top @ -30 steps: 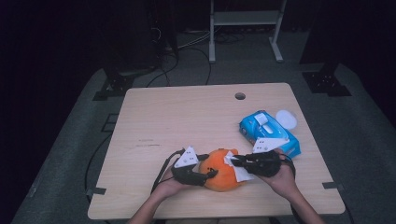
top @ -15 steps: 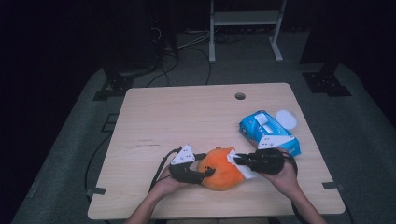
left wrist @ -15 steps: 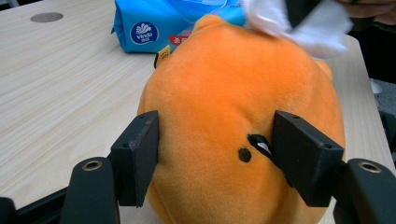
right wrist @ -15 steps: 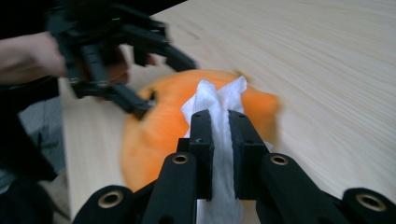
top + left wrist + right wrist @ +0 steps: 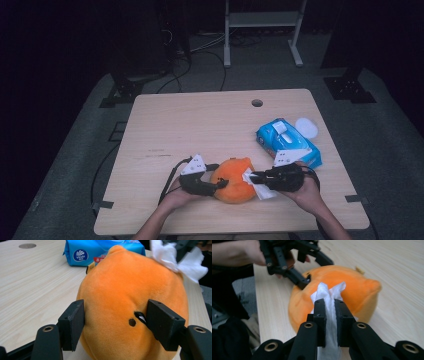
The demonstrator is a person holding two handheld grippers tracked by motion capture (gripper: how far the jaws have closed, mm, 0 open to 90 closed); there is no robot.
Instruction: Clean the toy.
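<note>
Orange plush toy (image 5: 234, 180) sits near the front edge of the table (image 5: 200, 125), squeezed between both hands. Left tongs (image 5: 115, 322) straddle it, one jaw on each side of its round body, pads right up against the fur, and those jaws have just been opening a bit. Right tongs (image 5: 329, 310) are clenched on a white tissue (image 5: 329, 297), which rests against the plush. Blue wipes pack (image 5: 287, 142) lies just beyond the right hand.
</note>
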